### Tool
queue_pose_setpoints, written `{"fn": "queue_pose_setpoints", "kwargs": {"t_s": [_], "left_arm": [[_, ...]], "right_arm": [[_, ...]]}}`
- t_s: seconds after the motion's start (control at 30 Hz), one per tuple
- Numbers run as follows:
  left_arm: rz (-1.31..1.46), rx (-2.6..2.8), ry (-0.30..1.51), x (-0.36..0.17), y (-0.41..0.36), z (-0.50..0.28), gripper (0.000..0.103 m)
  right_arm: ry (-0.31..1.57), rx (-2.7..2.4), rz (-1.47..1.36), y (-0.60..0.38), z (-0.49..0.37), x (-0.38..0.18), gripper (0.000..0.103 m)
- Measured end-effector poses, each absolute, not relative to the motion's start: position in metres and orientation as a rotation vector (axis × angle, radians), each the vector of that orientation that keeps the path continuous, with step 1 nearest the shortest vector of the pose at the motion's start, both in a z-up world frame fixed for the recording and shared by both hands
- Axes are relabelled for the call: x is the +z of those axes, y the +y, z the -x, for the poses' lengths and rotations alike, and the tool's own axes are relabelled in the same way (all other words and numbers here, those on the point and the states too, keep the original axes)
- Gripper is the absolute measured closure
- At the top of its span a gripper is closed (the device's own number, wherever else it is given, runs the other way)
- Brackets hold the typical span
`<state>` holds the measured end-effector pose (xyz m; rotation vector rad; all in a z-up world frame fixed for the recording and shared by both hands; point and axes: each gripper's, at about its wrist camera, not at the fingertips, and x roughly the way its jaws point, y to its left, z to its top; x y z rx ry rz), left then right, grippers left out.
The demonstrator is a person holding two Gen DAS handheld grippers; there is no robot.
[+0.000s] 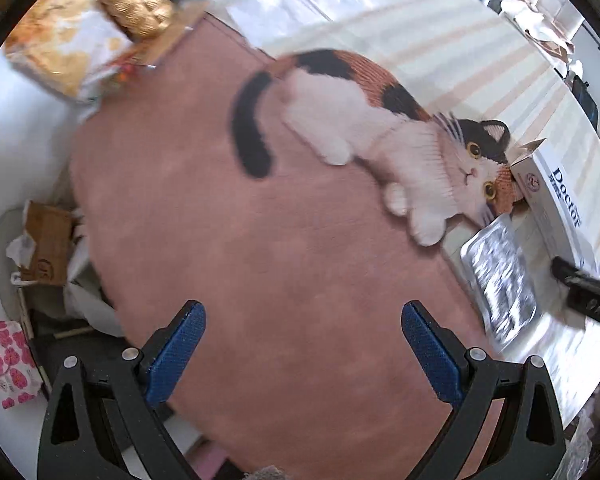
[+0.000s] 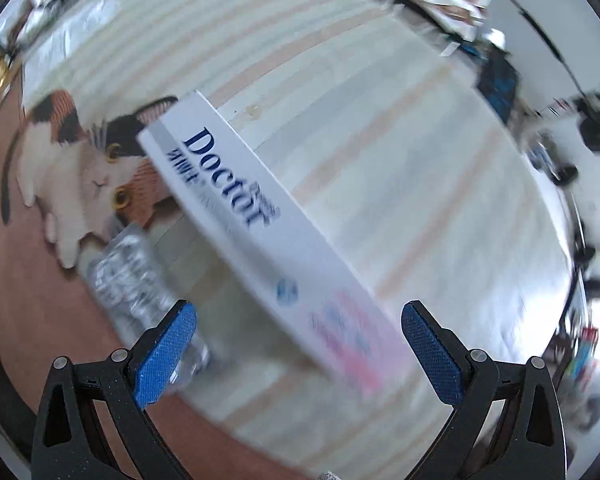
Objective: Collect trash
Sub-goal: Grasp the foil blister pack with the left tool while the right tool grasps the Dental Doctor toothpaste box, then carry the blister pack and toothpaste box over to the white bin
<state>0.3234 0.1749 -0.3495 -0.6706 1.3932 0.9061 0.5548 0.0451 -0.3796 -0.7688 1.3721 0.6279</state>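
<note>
off the left edge of the table there's a bin of trash (image 1: 46, 248) stuffed with cardboard and crumpled paper, and a pink flowered tissue pack (image 1: 6, 364) just below it. a snack bag (image 1: 60, 52) sits at the far left corner of the pink cat mat (image 1: 260, 280), which covers most of the table.

the left gripper (image 1: 302, 354) hangs over bare mat, tilted down, jaws wide apart and holding nothing.

further right, at the mat's right edge by the cat's face, lies a crinkly foil wrapper (image 1: 500, 280), and just beside it the white "doctor" toothpaste box (image 2: 260, 232) on the striped tablecloth (image 2: 420, 160). one end flap looks open, so i'd guess it's empty: light, stiff-ish cardboard that'll crush if squeezed hard. best grip is probably across the narrow width near the middle or near end.

the right gripper (image 2: 298, 352) points down at the box's near end, fingers spread wide either side of it, not closed on anything yet. the foil looks flimsy and slippery, so pinching an edge seems the way.
</note>
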Motion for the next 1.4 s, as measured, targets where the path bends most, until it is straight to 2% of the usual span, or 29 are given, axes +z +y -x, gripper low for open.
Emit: {"fn": "queue_pose_setpoints", "kwargs": {"t_s": [0.07, 0.1, 0.17, 0.2, 0.23, 0.43, 0.63, 0.7, 0.87, 1.07, 1.17, 1.23, 1.27, 1.33, 1.4], "left_arm": [[0.685, 0.889, 1.404, -0.356, 0.174, -0.337, 0.003], [0.701, 0.872, 1.405, -0.357, 0.173, -0.344, 0.003], [0.732, 0.838, 1.406, -0.361, 0.171, -0.358, 0.003], [0.751, 0.820, 1.408, -0.363, 0.169, -0.364, 0.003], [0.780, 0.798, 1.406, -0.365, 0.166, -0.374, 0.003], [0.946, 0.670, 1.440, -0.395, 0.147, -0.421, 0.004], [1.061, 0.745, 1.429, -0.412, 0.142, -0.435, 0.007], [1.021, 0.774, 1.427, -0.408, 0.138, -0.441, 0.018], [0.678, 0.650, 1.486, -0.397, 0.100, -0.463, 0.035], [0.271, 0.404, 1.587, -0.392, 0.047, -0.433, 0.035], [0.349, 0.363, 1.637, -0.396, 0.042, -0.405, 0.034], [0.467, 0.386, 1.603, -0.395, 0.048, -0.391, 0.033], [0.502, 0.405, 1.600, -0.395, 0.050, -0.388, 0.033], [0.563, 0.437, 1.566, -0.392, 0.053, -0.390, 0.033], [0.583, 0.460, 1.571, -0.392, 0.056, -0.394, 0.032]], "right_arm": [[1.396, 0.660, 0.751, 0.048, -0.561, -0.391, 0.003], [1.408, 0.664, 0.732, 0.047, -0.565, -0.394, 0.016], [1.429, 0.649, 0.636, 0.035, -0.574, -0.391, 0.025], [1.451, 0.610, 0.577, 0.024, -0.580, -0.388, 0.037], [1.479, 0.571, 0.513, 0.011, -0.587, -0.386, 0.042], [1.501, 0.331, 0.204, -0.082, -0.612, -0.371, 0.046], [1.528, 0.236, 0.090, -0.131, -0.620, -0.379, 0.046], [1.539, 0.233, 0.087, -0.140, -0.617, -0.383, 0.046], [1.532, 0.246, 0.129, -0.150, -0.601, -0.386, 0.047], [1.579, 0.249, 0.115, -0.178, -0.567, -0.386, 0.047], [1.638, 0.259, 0.126, -0.190, -0.535, -0.388, 0.047], [1.697, 0.283, 0.137, -0.192, -0.520, -0.393, 0.046], [1.730, 0.300, 0.144, -0.192, -0.514, -0.396, 0.045], [1.726, 0.305, 0.159, -0.193, -0.516, -0.399, 0.021], [1.665, 0.288, 0.196, -0.191, -0.511, -0.396, 0.020]]}}
